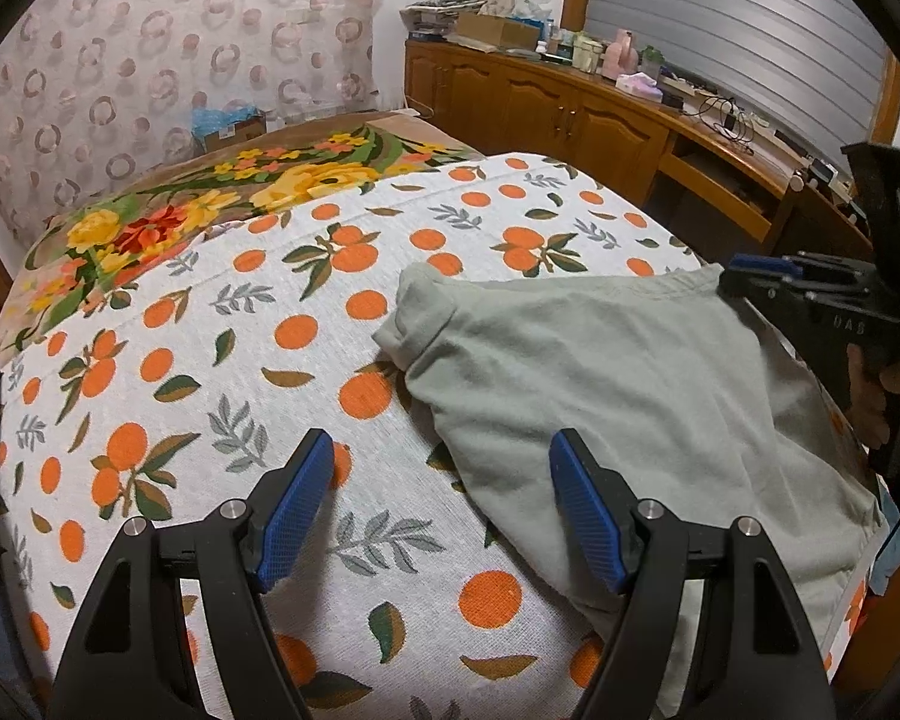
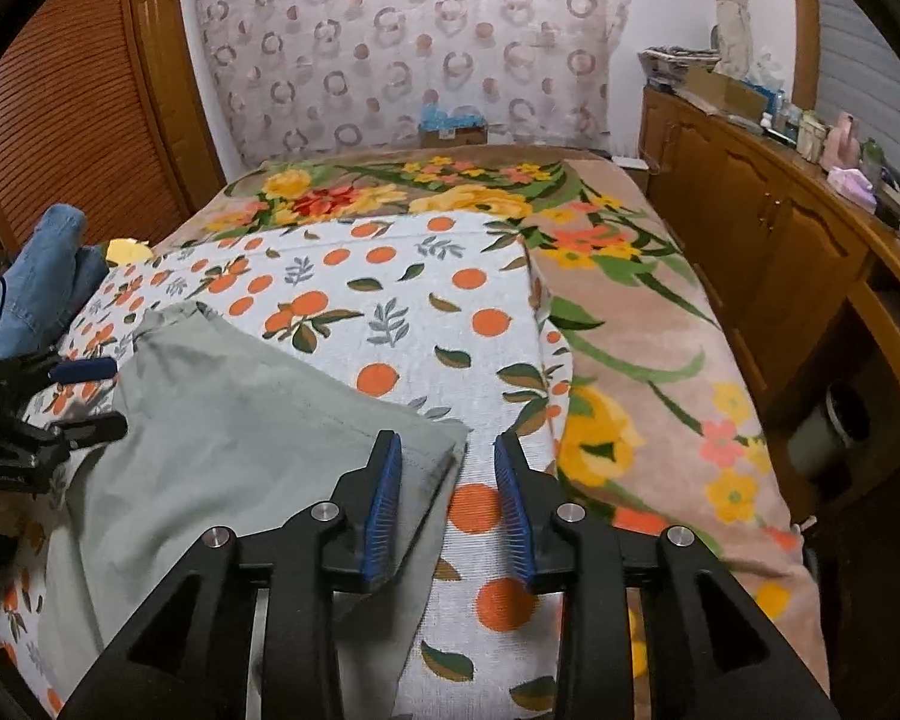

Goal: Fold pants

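The grey-green pants [image 1: 630,384] lay folded on the orange-print bed sheet [image 1: 222,324], centre right. The left hand-held gripper [image 1: 441,516] stood spread, empty. The right hand-held gripper [image 2: 448,501] stood parted, gripping nothing, lower centre. Only the right view showed blue jeans [image 2: 45,276], far left.

Your left gripper [image 1: 441,507] tilts steeply downward, jaws spread wide, nothing between its blue pads [image 1: 294,510]. Your right gripper [image 2: 448,495] angles down more gently, jaws parted narrowly, pads [image 2: 384,495] gripping nothing. Your right hand [image 1: 870,387] wraps its black handle.
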A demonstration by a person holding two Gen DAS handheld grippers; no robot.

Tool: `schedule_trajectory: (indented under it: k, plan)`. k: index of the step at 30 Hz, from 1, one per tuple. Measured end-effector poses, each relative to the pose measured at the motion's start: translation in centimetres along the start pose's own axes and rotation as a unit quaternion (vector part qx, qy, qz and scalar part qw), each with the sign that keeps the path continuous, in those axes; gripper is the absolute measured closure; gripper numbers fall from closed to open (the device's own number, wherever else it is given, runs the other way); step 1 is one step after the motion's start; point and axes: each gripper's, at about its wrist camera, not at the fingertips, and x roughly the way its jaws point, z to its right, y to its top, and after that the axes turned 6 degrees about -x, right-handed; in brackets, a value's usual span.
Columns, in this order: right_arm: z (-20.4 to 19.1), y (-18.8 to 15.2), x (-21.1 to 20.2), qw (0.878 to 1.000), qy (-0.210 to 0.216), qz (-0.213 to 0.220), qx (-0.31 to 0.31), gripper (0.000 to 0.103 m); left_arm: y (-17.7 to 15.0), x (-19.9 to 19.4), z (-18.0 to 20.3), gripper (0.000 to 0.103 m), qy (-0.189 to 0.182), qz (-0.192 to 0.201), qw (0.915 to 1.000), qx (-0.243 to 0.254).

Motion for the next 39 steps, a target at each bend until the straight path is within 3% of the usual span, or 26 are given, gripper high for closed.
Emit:
schedule_trajectory:
  k: [7,8,9,10,14,21,25,31,39]
  plan:
    - [0.3,0.0,1.2,1.000,0.010,-0.018,-0.010,0.070,1.3,-0.1,0.3,0.027,0.008,0.005,1.0000,-0.002]
    - [0.2,0.1,1.1,1.000,0.011,-0.017,-0.012,0.075,1.4,0.0,0.4,0.027,0.010,0.005,0.9999,0.000]
    - [0.2,0.2,1.0,1.000,0.014,-0.014,-0.015,0.089,1.5,0.2,0.5,0.027,0.011,0.004,0.9999,0.001]
    - [0.1,0.3,0.9,1.000,0.018,-0.012,-0.020,0.094,1.5,0.2,0.6,0.027,0.012,0.004,0.9999,0.003]
    - [-0.1,0.7,0.2,0.999,0.007,0.010,-0.038,0.098,1.4,0.2,0.9,0.027,0.013,0.003,0.9999,0.002]
    - [-0.6,0.4,1.0,0.999,-0.009,0.006,-0.036,0.098,0.3,-1.0,1.3,0.027,0.018,0.010,0.9998,-0.001]
    - [-0.6,0.2,-0.1,1.000,-0.016,0.009,-0.019,0.076,-0.5,-2.2,1.6,0.027,0.019,0.018,0.9997,-0.001]
    - [-1.7,-1.6,-3.8,0.999,-0.013,0.028,-0.017,0.072,-2.2,-4.1,2.6,0.027,0.017,0.031,0.9994,0.002]
    - [-4.2,-7.0,-8.4,0.999,-0.004,0.030,-0.025,0.072,-5.3,-6.7,4.2,0.027,0.019,0.040,0.9990,0.007]
